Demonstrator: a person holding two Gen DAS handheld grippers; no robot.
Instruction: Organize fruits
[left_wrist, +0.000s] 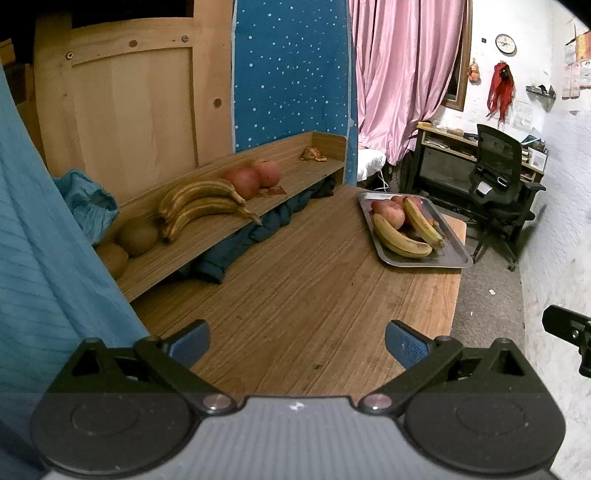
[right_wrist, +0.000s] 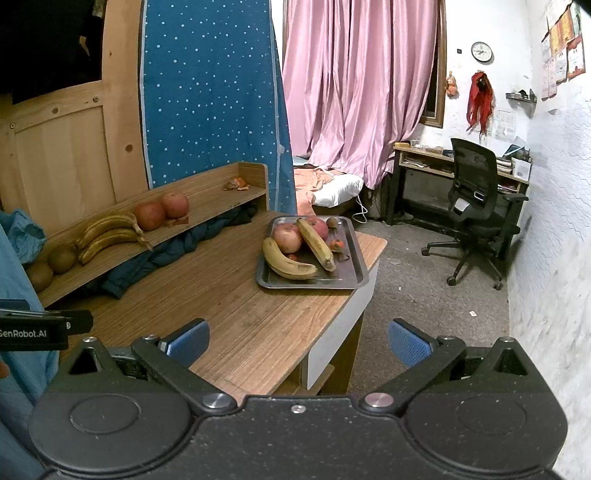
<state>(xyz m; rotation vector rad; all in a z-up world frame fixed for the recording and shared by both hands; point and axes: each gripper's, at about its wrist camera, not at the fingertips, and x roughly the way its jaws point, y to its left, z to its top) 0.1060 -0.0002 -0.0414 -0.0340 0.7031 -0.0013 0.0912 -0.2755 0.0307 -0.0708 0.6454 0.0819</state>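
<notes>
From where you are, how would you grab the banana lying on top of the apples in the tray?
Probably grip the top banana around its middle, from above, fingers across its narrow width. It lies slanted over the apples on the tray, so its middle is raised and clear. The open right gripper looks nearer.

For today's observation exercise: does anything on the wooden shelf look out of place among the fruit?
Yes. Scraps of orange peel lie at the shelf's far end, and reddish scraps sit beside the two red round fruits: leftovers, not whole fruit.

Pink curtain (right_wrist: 354, 92), black office chair (right_wrist: 476, 206) at a cluttered desk (right_wrist: 424, 158), wall clock (right_wrist: 481, 51) — blue dotted fabric (right_wrist: 210, 92)
</notes>
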